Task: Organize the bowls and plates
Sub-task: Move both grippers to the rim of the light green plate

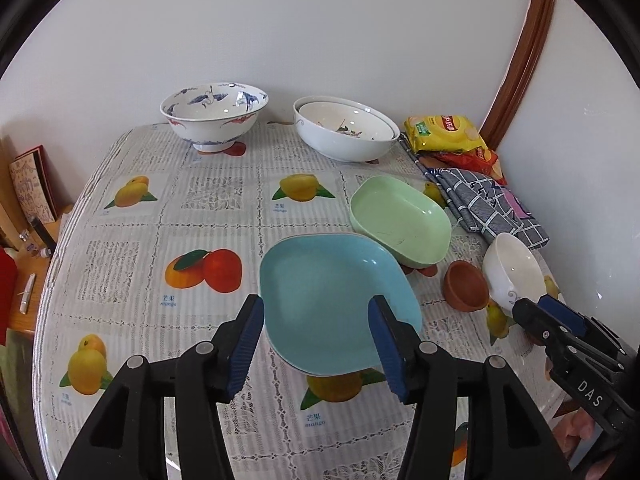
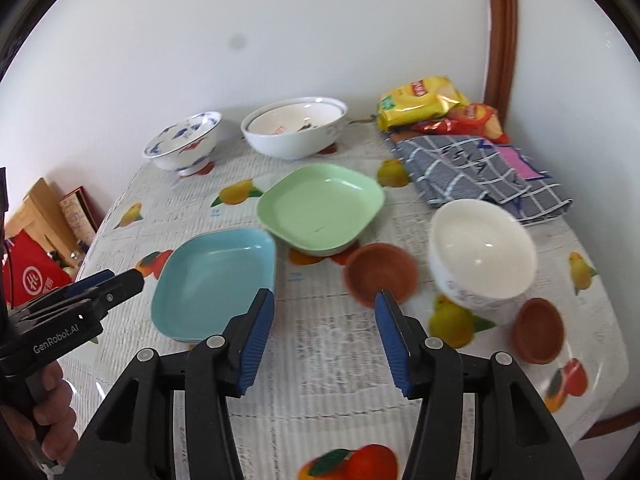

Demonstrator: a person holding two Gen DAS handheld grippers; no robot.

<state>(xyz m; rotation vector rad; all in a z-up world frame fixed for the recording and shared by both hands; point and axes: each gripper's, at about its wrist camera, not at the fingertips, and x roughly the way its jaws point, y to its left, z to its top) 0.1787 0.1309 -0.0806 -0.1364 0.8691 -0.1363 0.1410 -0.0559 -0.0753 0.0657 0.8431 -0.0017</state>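
Note:
A blue square plate stack (image 1: 332, 296) (image 2: 216, 280) lies on the table, with a green square dish (image 1: 400, 220) (image 2: 320, 208) behind it. A white bowl (image 1: 512, 268) (image 2: 484, 252) and a small brown bowl (image 1: 466, 286) (image 2: 380, 272) sit to the right; a second brown bowl (image 2: 538, 330) is nearer. My left gripper (image 1: 316, 344) is open, its fingers on either side of the blue plates' near edge. My right gripper (image 2: 326, 336) is open and empty just in front of the first brown bowl.
A blue-patterned footed bowl (image 1: 214, 114) and stacked white bowls (image 1: 344, 128) stand at the back by the wall. Snack bags (image 1: 444, 132) and a checked cloth (image 1: 488, 204) lie at the back right. The table edge (image 1: 52, 280) drops off at left.

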